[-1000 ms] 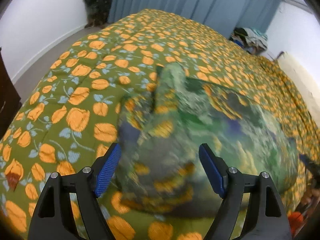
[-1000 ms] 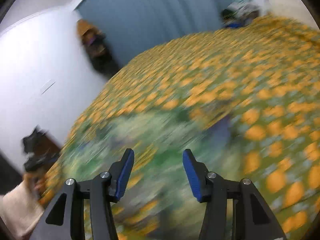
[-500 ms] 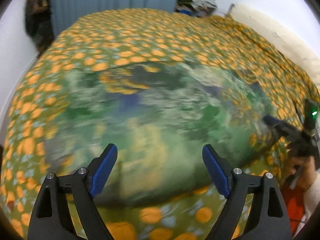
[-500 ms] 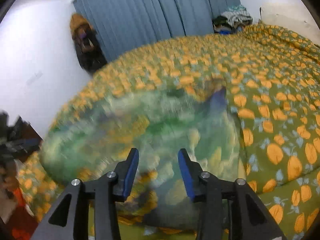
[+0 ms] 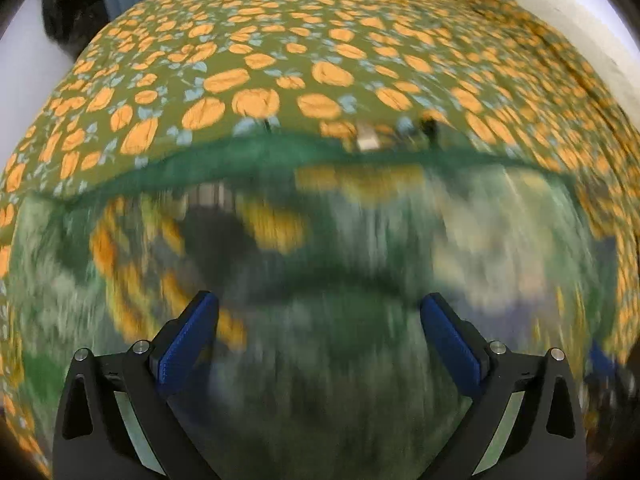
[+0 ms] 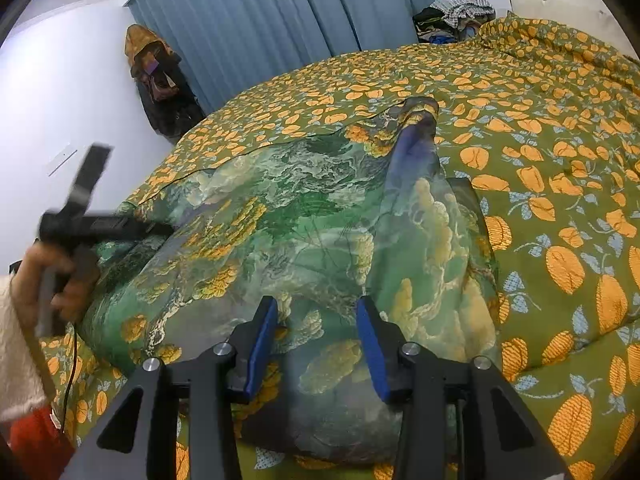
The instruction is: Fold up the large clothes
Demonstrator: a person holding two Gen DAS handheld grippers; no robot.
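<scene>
A large green garment (image 6: 304,240) with yellow and blue print lies spread in a rumpled heap on the bed. In the left wrist view it (image 5: 360,264) fills the lower half, blurred by motion. My left gripper (image 5: 320,332) is open, low over the garment, with nothing between its fingers. It also shows in the right wrist view (image 6: 132,226) at the garment's left edge, held by a hand. My right gripper (image 6: 316,340) is open just above the garment's near edge, holding nothing.
The bed's olive cover (image 6: 540,160) with orange fruit print spreads right and behind. Blue curtains (image 6: 300,12) hang at the back. A pile of clothes (image 6: 452,16) sits at the far corner. Dark bags (image 6: 160,80) hang on the left wall.
The left gripper has swung right and down close over the garment. The right gripper has steadied at the garment's near edge. Both stayed open; the garment lies flatter and wider.
</scene>
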